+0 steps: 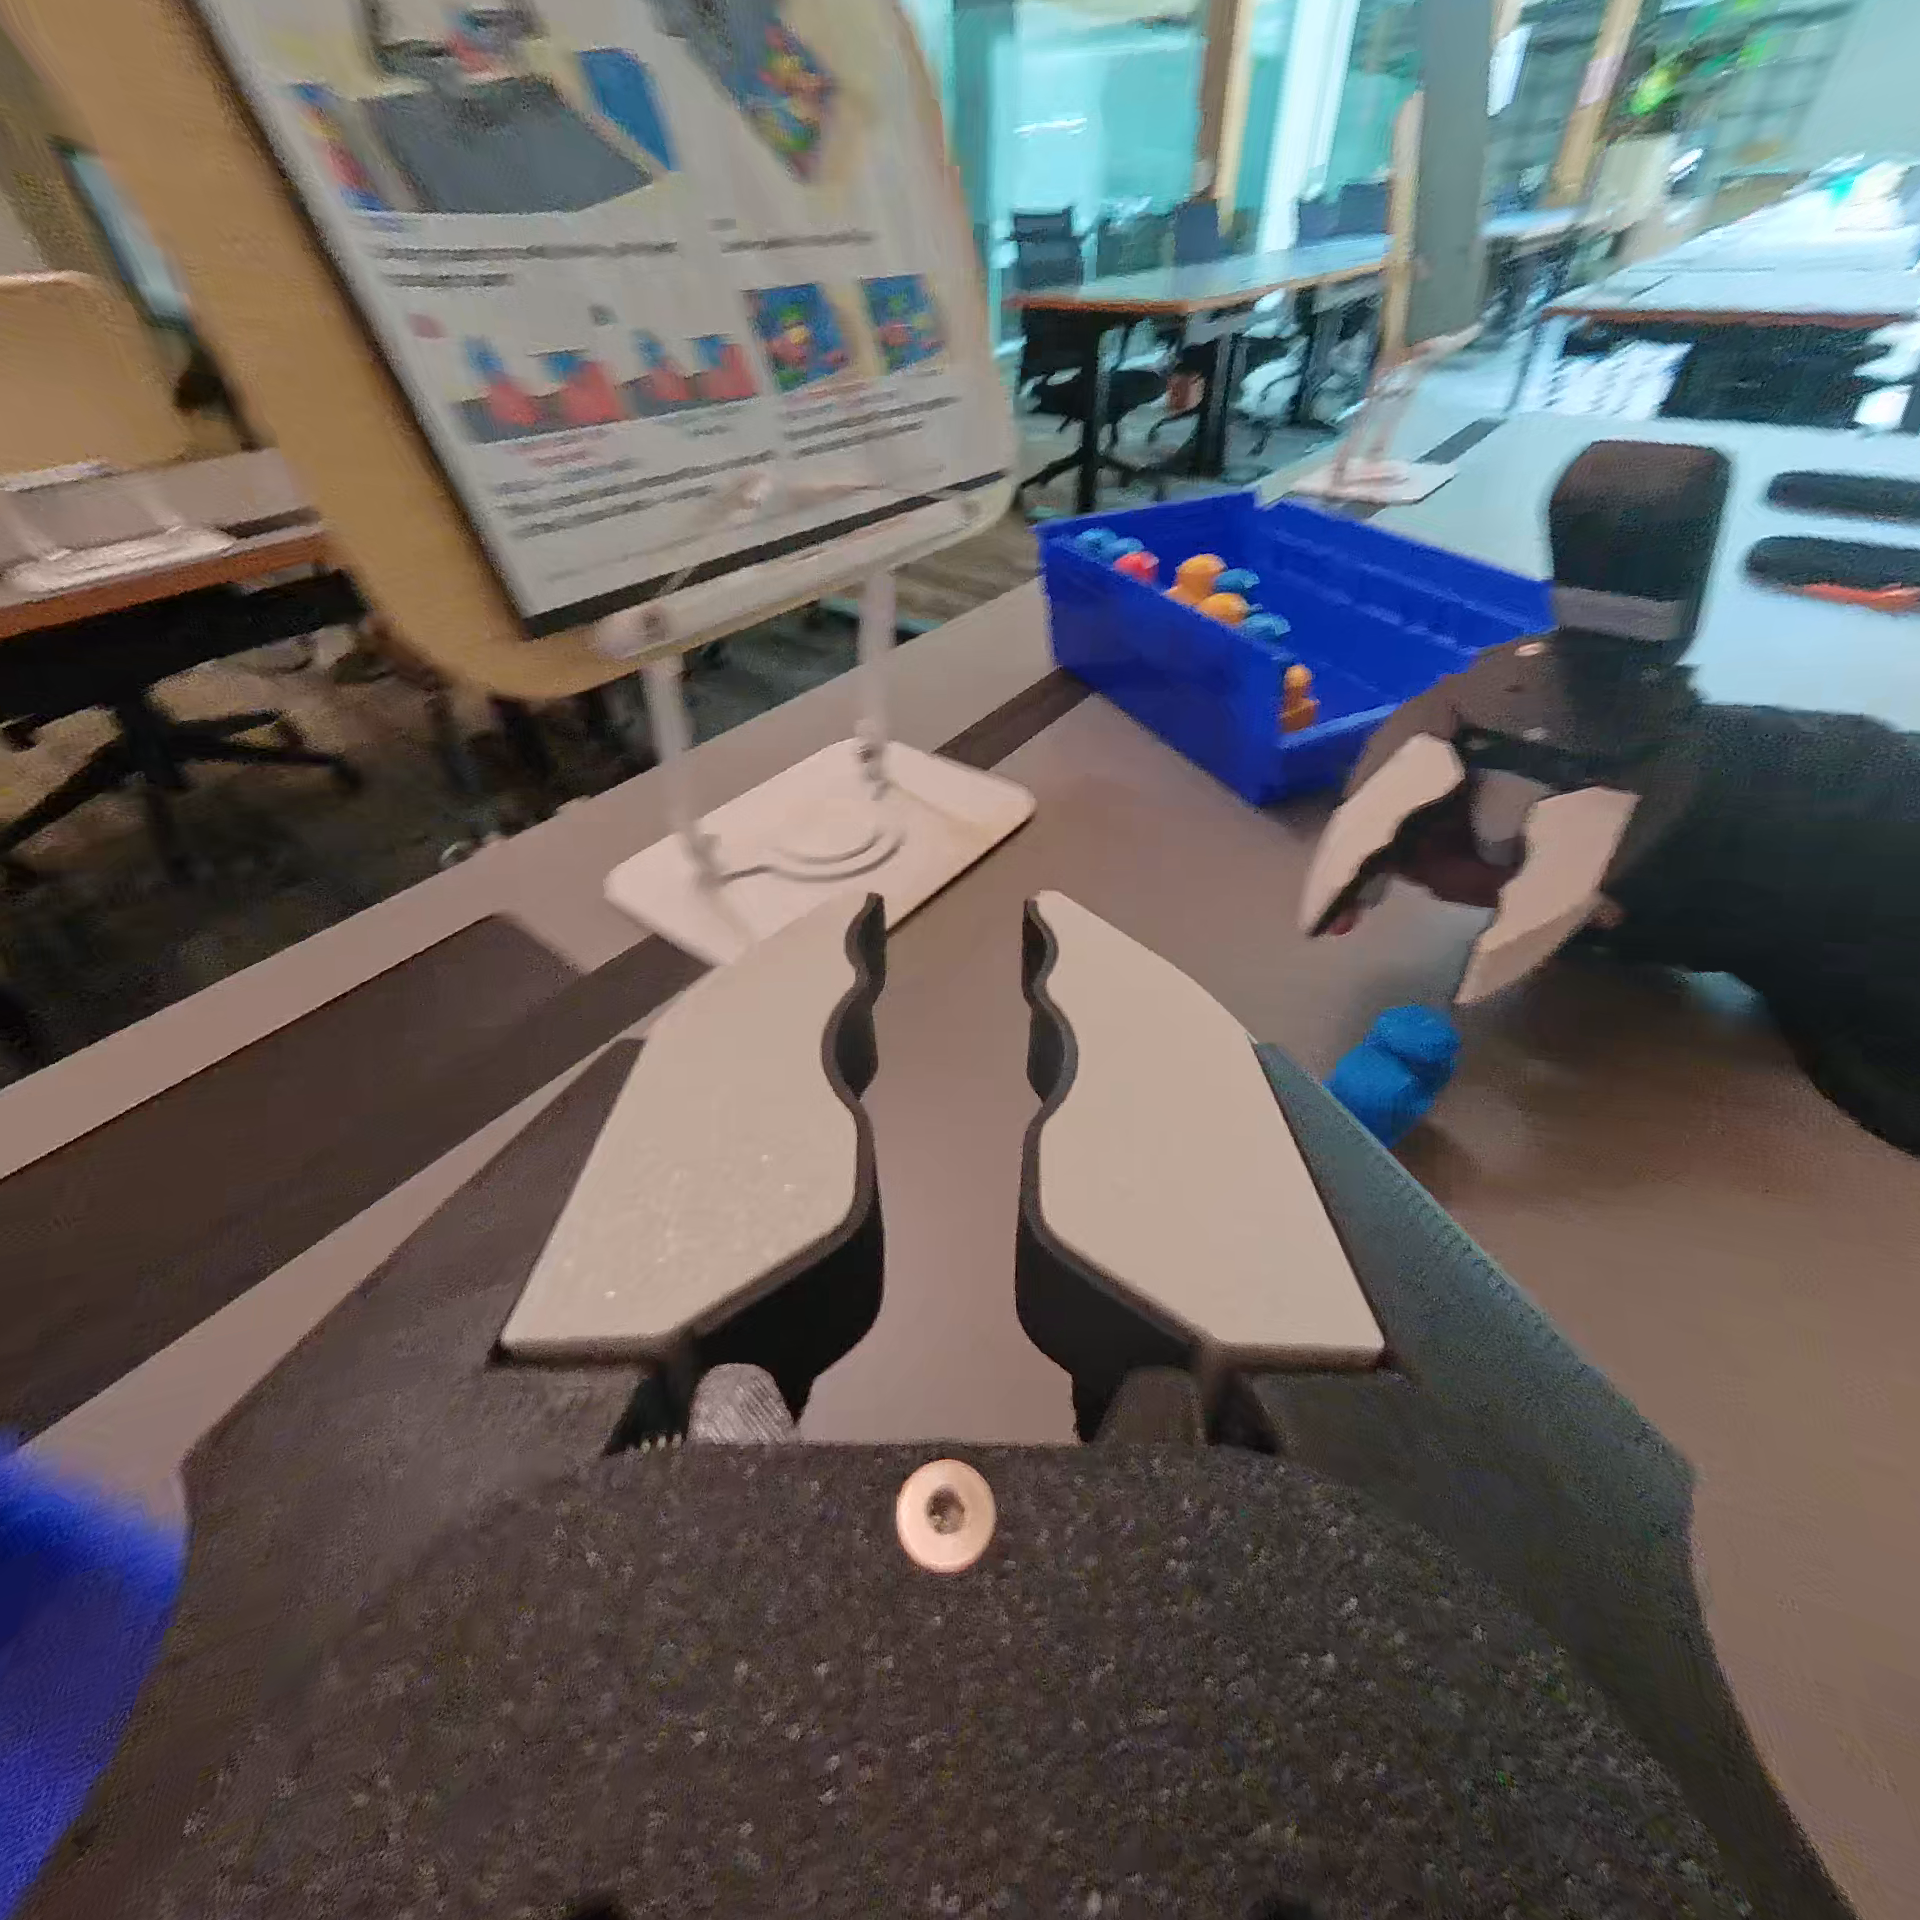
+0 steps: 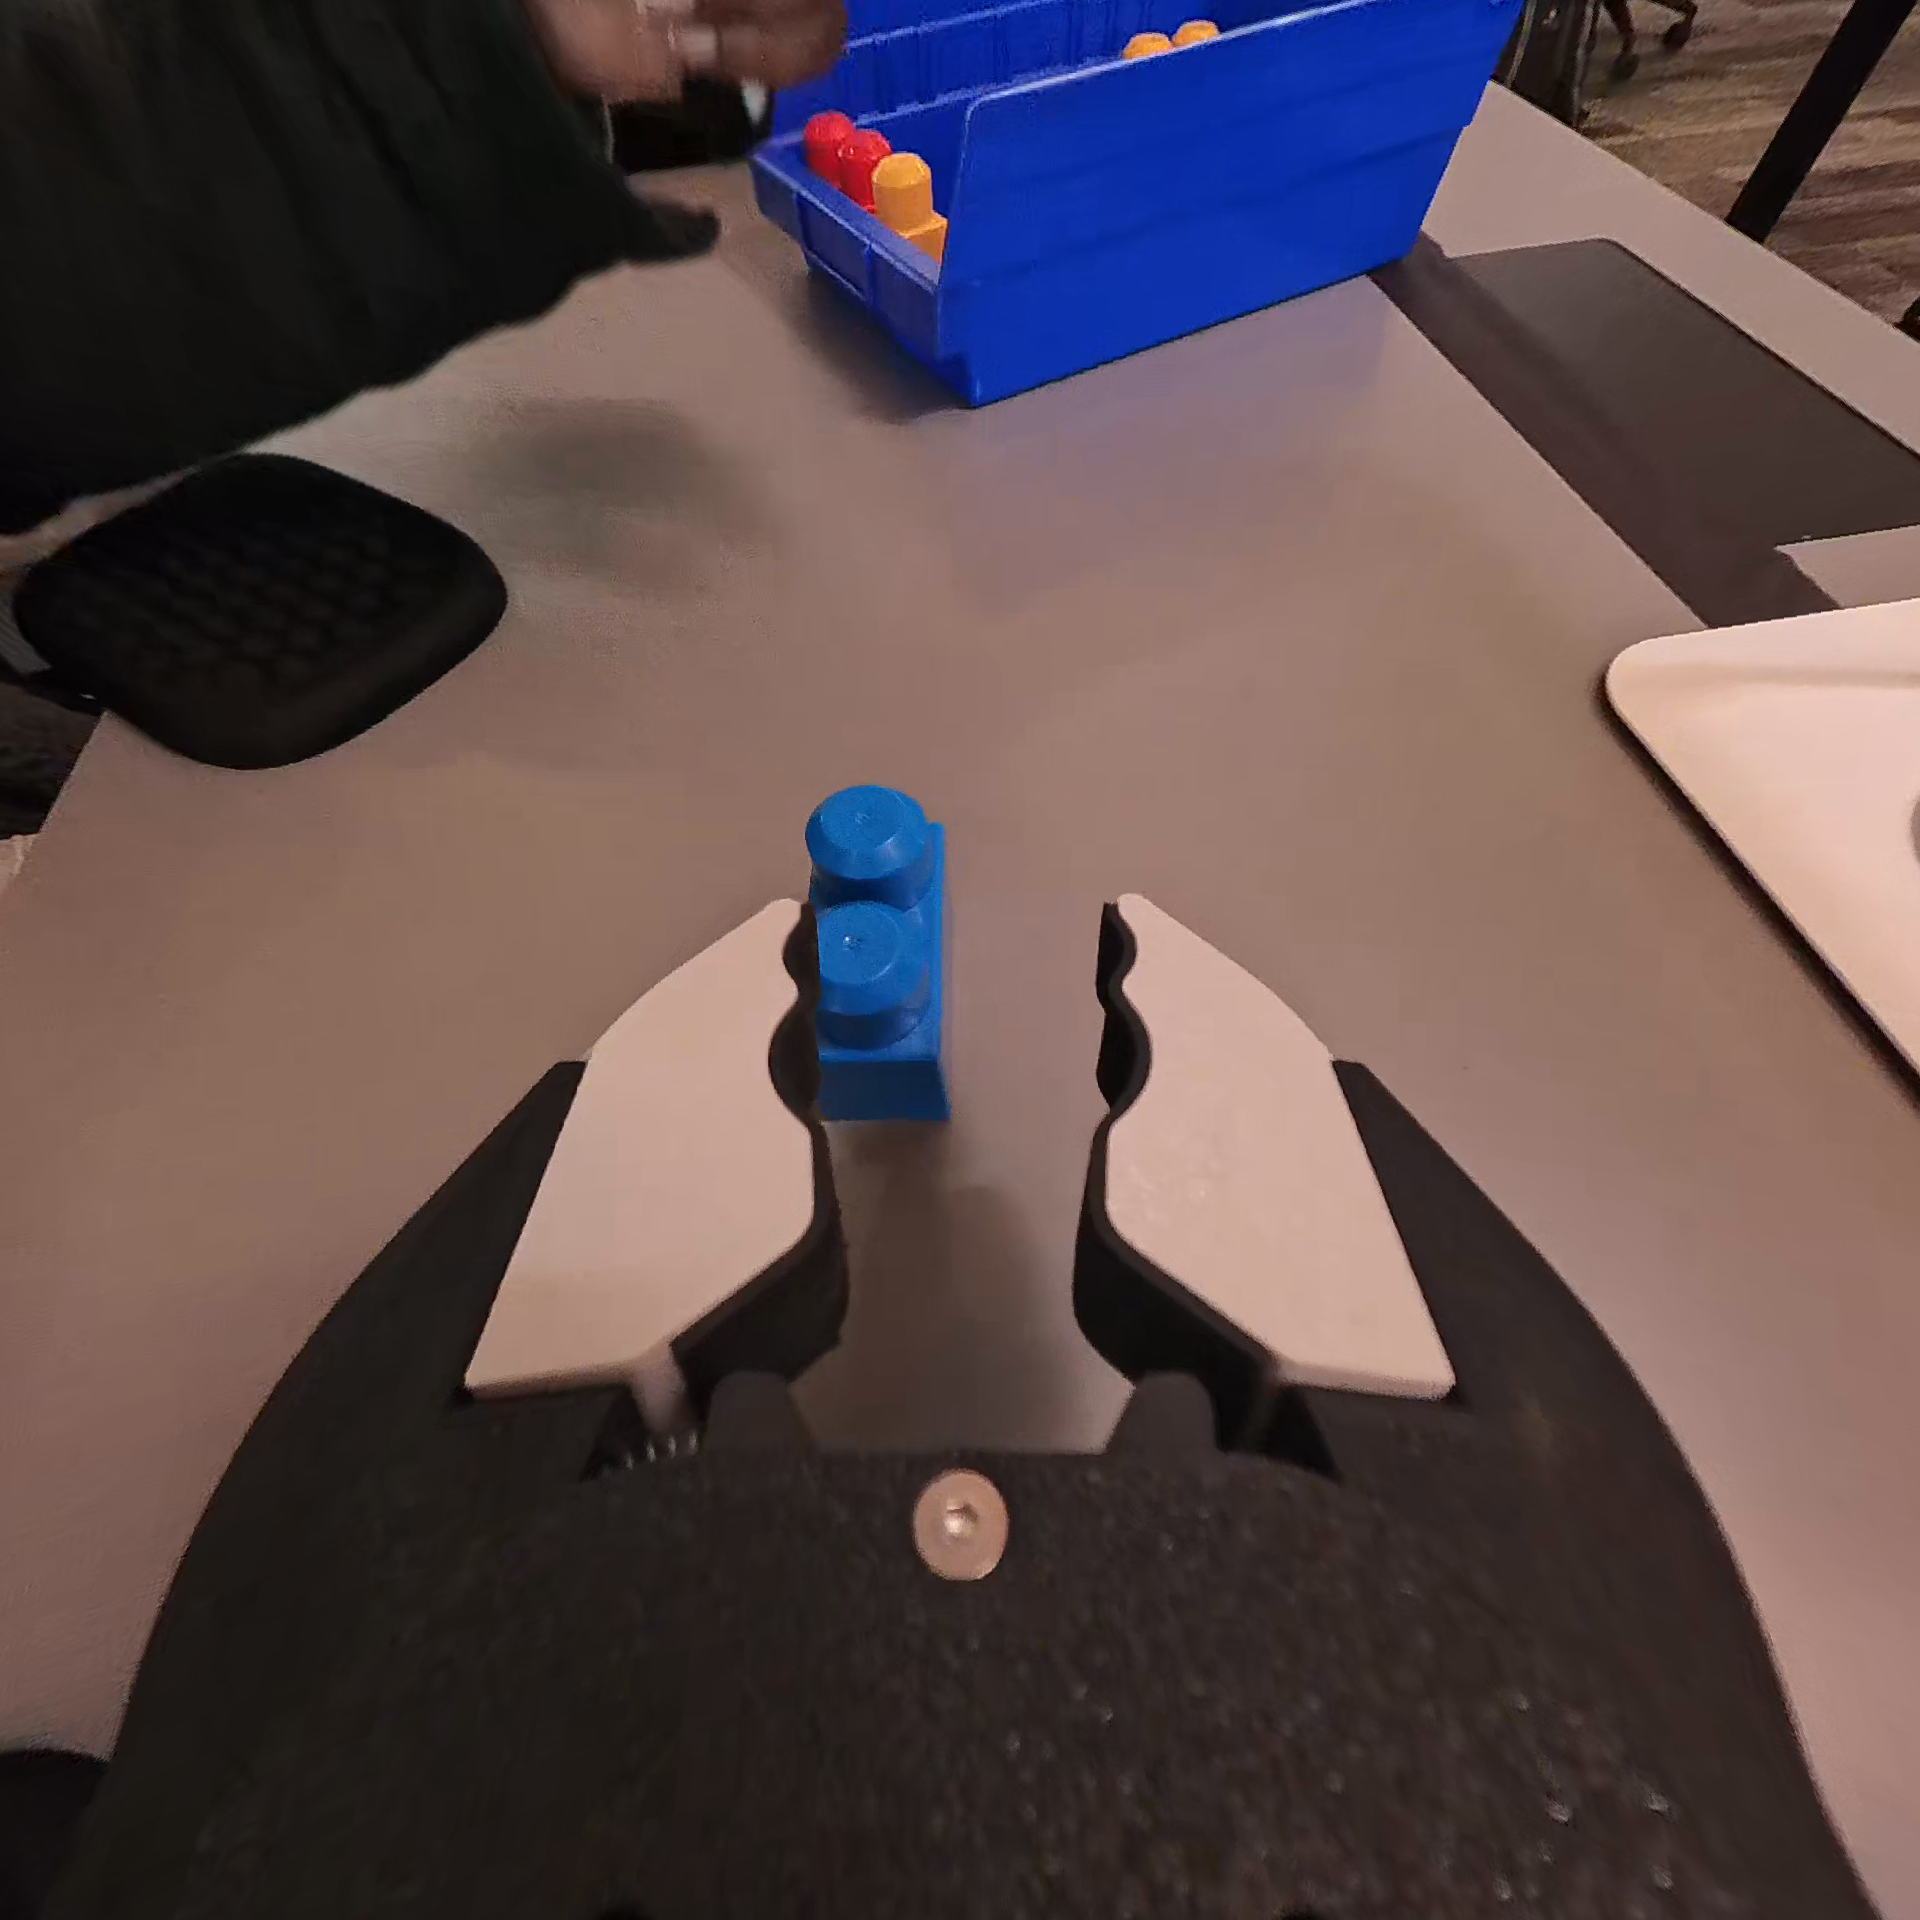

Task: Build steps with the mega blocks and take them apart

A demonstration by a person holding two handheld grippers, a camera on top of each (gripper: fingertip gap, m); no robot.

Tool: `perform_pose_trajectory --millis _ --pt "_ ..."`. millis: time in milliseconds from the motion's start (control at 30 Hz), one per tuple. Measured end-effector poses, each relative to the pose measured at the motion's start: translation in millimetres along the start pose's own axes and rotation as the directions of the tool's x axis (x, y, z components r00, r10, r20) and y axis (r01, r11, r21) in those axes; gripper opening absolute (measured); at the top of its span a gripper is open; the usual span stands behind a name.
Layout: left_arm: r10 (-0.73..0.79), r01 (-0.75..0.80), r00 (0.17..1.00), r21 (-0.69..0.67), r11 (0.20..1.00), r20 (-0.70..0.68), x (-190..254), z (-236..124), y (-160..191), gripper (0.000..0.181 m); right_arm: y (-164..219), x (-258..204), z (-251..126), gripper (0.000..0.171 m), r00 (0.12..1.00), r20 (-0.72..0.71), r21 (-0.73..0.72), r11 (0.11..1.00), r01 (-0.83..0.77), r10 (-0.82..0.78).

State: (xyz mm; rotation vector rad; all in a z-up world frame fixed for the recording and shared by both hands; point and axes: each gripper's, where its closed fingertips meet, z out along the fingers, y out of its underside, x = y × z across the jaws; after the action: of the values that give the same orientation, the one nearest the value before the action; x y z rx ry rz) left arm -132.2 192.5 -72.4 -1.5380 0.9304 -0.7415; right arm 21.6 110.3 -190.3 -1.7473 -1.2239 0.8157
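Observation:
A blue two-stud block (image 2: 878,971) stands on the grey table between my right gripper's (image 2: 951,914) open fingers, close against the left finger (image 2: 717,1101); I cannot tell if it touches. In the left wrist view the same block (image 1: 1392,1070) lies just below the right gripper (image 1: 1392,945), which hovers open over it. My left gripper (image 1: 954,914) is open and empty above the table, left of the block. A blue bin (image 1: 1278,644) holds several red, orange and blue blocks; it also shows in the right wrist view (image 2: 1132,197).
An instruction sheet on a white stand (image 1: 821,852) is at the table's far edge; its base (image 2: 1787,769) shows at right in the right wrist view. A black pad (image 2: 260,613) and a dark sleeve (image 2: 260,208) lie left. Office desks and chairs stand beyond. My hands' fingertips stand some 20 centimetres from each other.

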Motion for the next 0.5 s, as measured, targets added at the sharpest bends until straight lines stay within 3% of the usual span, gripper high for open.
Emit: perform_pose_trajectory --millis 100,200,367,500 --pt "0.037 -0.024 0.994 -0.130 0.991 0.100 -48.7 -35.6 6.0 0.026 1.3 0.3 0.1 0.051 1.000 0.001 -0.003 1.000 -0.003 0.003" --pt "0.066 -0.010 0.987 -0.350 0.937 0.148 -94.6 -71.7 27.6 0.030 3.1 -0.9 1.4 0.050 1.000 0.014 -0.009 1.000 -0.008 0.008" --pt "0.098 0.010 0.989 -0.723 0.691 0.107 -137.0 -131.9 86.4 0.038 4.0 -2.0 1.8 0.050 1.000 0.023 -0.011 1.000 -0.012 0.013" --pt "0.078 -0.018 0.997 -0.881 0.473 0.022 -138.7 -163.7 135.5 0.044 3.8 -1.5 0.4 0.050 1.000 0.021 -0.008 1.000 -0.014 0.014"
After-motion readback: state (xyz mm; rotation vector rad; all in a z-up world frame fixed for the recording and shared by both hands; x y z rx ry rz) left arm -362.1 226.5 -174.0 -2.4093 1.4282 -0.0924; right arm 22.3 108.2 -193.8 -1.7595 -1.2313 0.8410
